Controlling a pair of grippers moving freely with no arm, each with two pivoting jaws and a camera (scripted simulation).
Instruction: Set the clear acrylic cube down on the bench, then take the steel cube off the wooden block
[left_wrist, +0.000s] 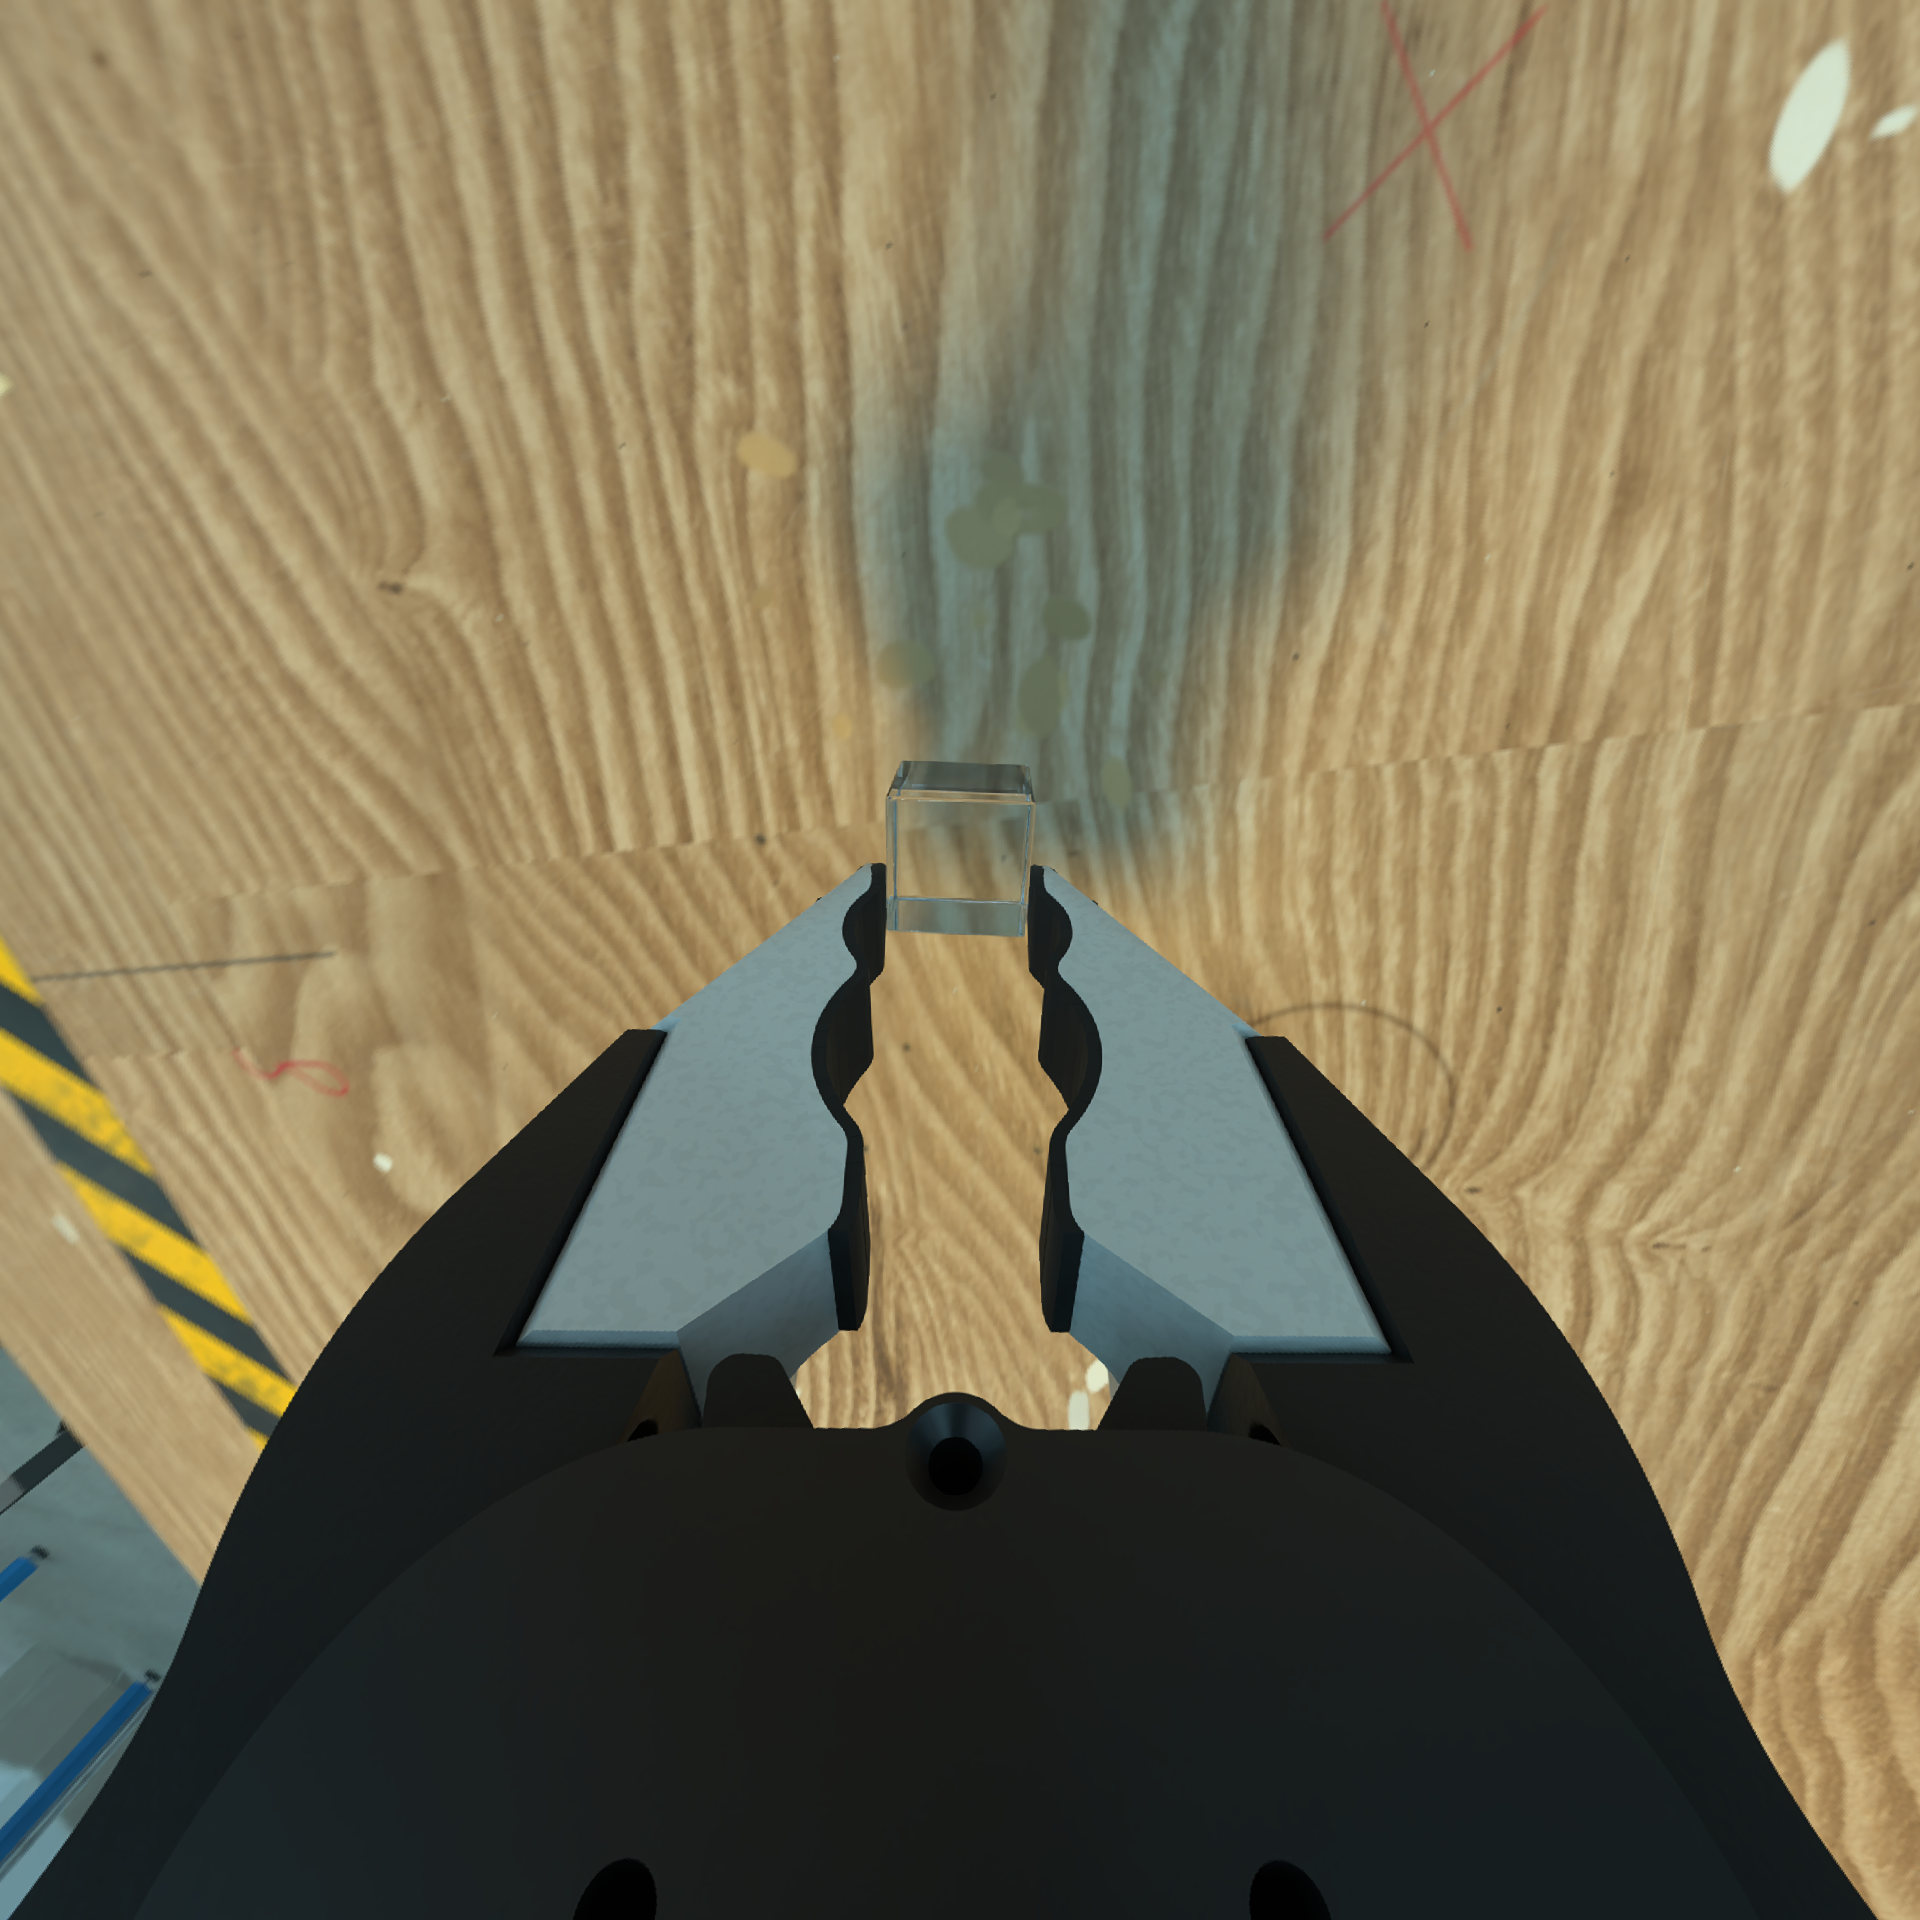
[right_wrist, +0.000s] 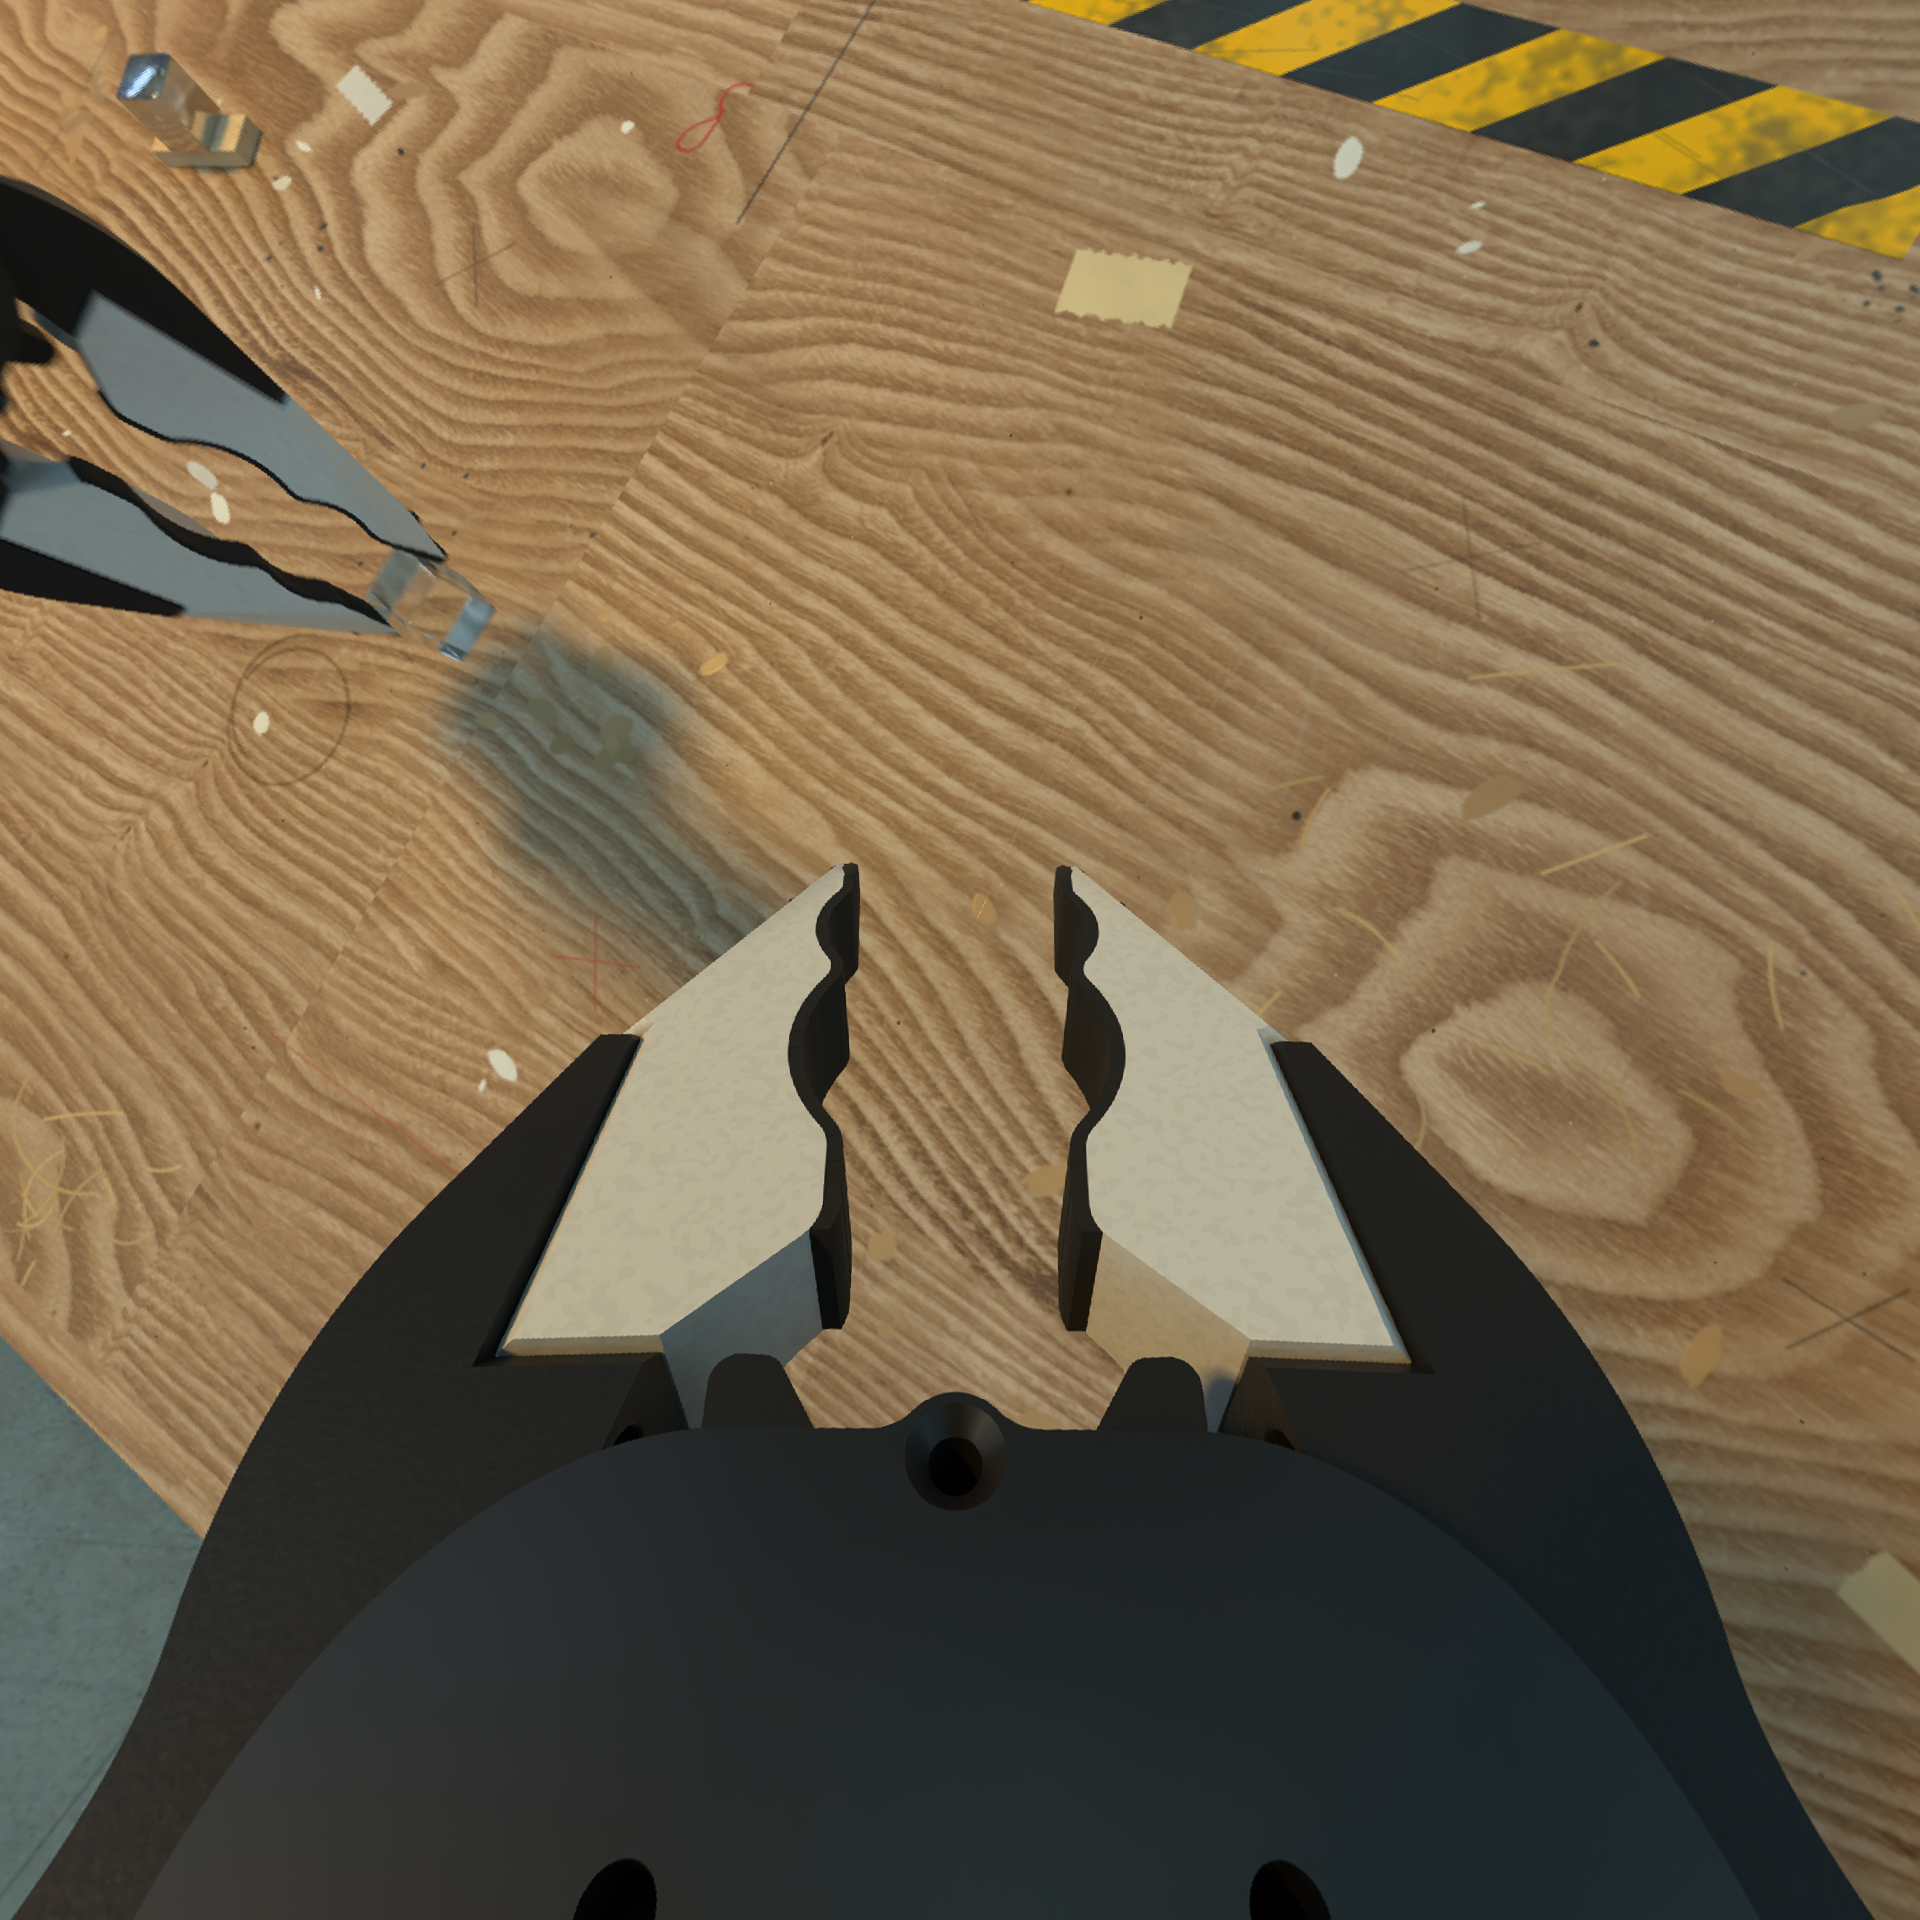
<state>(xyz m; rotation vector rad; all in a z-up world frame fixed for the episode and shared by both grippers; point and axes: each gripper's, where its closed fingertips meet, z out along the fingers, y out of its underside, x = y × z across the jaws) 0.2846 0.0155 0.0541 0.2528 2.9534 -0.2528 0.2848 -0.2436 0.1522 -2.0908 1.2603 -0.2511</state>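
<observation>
The clear acrylic cube (left_wrist: 959, 850) sits pinched at the very tips of the left gripper (left_wrist: 957, 902), whose fingers are closed on its two sides, held above the wooden bench (left_wrist: 520, 520) with a soft shadow (right_wrist: 603, 758) on the boards beyond it. Seen from the right wrist view, the cube appears to be off the surface, so the sound move is likely a slow, level descent until its base meets the wood, then a gentle release. The right gripper (right_wrist: 957, 894) hovers nearer, its fingers moderately apart and holding nothing. A second glassy block (right_wrist: 187, 109) lies far left, a tan patch of tape (right_wrist: 1122, 289) far right, and yellow-black hazard striping (right_wrist: 1558, 94) marks the far edge. Neither the steel cube nor the wooden block is in sight; nothing blocks the drop spot.
</observation>
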